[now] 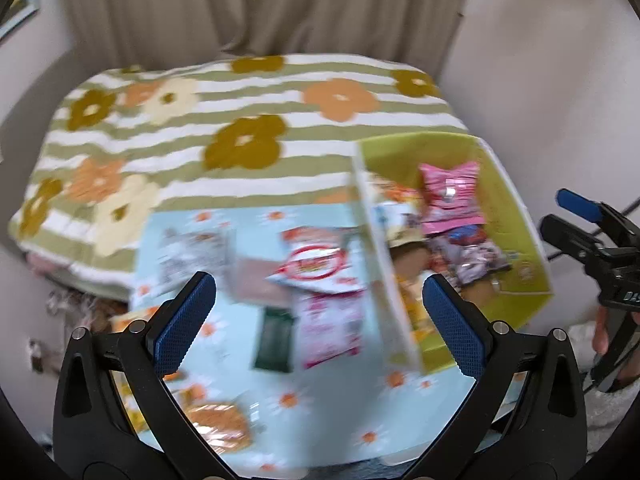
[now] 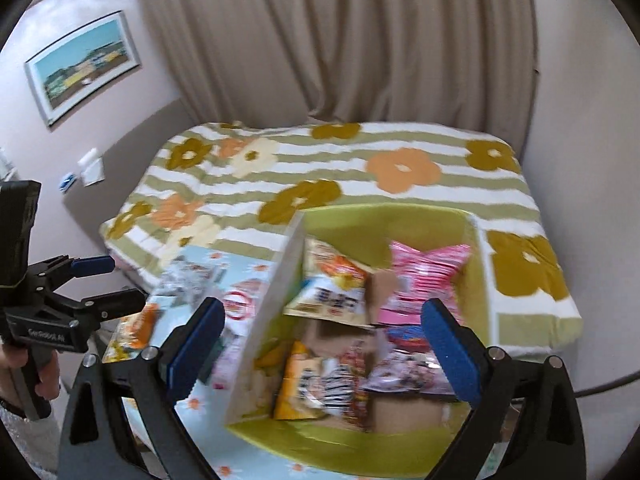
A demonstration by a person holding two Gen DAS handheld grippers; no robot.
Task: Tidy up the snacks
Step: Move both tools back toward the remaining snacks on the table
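Lime-green cardboard box (image 2: pixel 384 220) with white outer walls sits on a pale blue cloth printed with orange and white daisies (image 1: pixel 256 220), its far end against a bed under a green-and-white striped blanket with big orange, olive and cream flowers (image 1: pixel 248 96). Inside the box lies a heap of snack packets: a glossy pink packet with crimped ends (image 2: pixel 424 276) at the far right, an orange-and-white packet (image 2: pixel 332 280) beside it at the far left, a yellow-orange packet (image 2: pixel 300 384) near the front, and more crumpled wrappers in between, too blurred to read.

Outside the box, on the cloth to its left, loose packets remain: a white packet with a red ring on its face (image 1: pixel 316 266), a pink-and-white packet (image 1: pixel 328 324) just below it, a flat dark green packet (image 1: pixel 274 340) beside that, and a silvery grey packet (image 1: pixel 188 256) further left.

Left gripper (image 1: pixel 318 324) hangs over the loose packets, blue pads wide apart, nothing between them. Right gripper (image 2: pixel 328 352) hangs over the box, equally wide and empty.
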